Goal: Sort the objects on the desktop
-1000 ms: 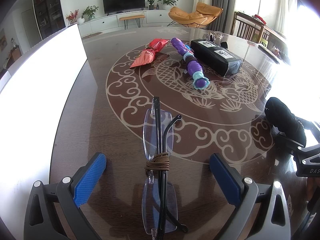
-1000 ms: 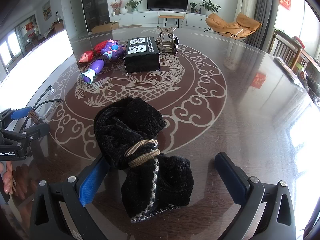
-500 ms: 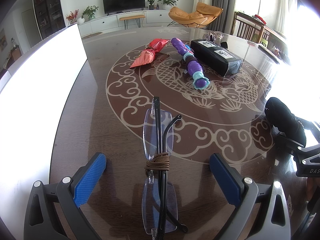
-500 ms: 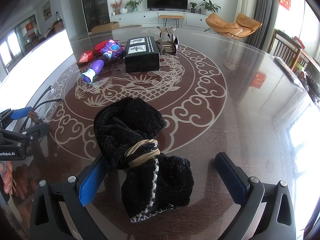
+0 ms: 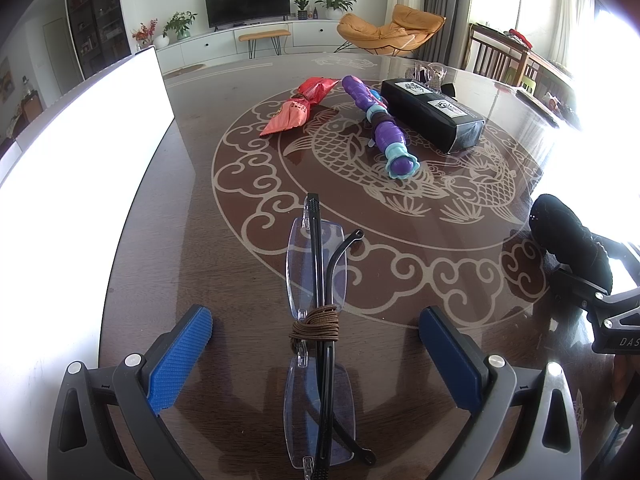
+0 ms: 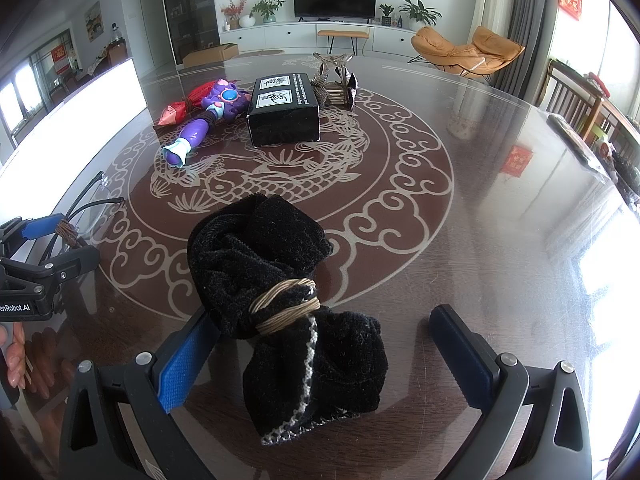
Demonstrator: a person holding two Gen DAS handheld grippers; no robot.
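Folded rimless glasses [image 5: 318, 320] tied with brown cord lie on the dark table between the open jaws of my left gripper [image 5: 316, 344]; nothing touches them. A black cloth bundle [image 6: 288, 296] tied with tan cord lies between the open jaws of my right gripper [image 6: 320, 348], its left side close to the left blue pad [image 6: 184, 364]. Farther back lie a red packet [image 5: 298, 108], a purple toy wand [image 5: 380, 124] and a black box [image 5: 432, 114]. The bundle also shows in the left wrist view [image 5: 568, 240].
A white panel [image 5: 72, 160] runs along the table's left edge. A small wire stand [image 6: 334, 80] sits behind the black box. The left gripper [image 6: 36, 264] shows at the left of the right wrist view. Chairs stand beyond the far right edge.
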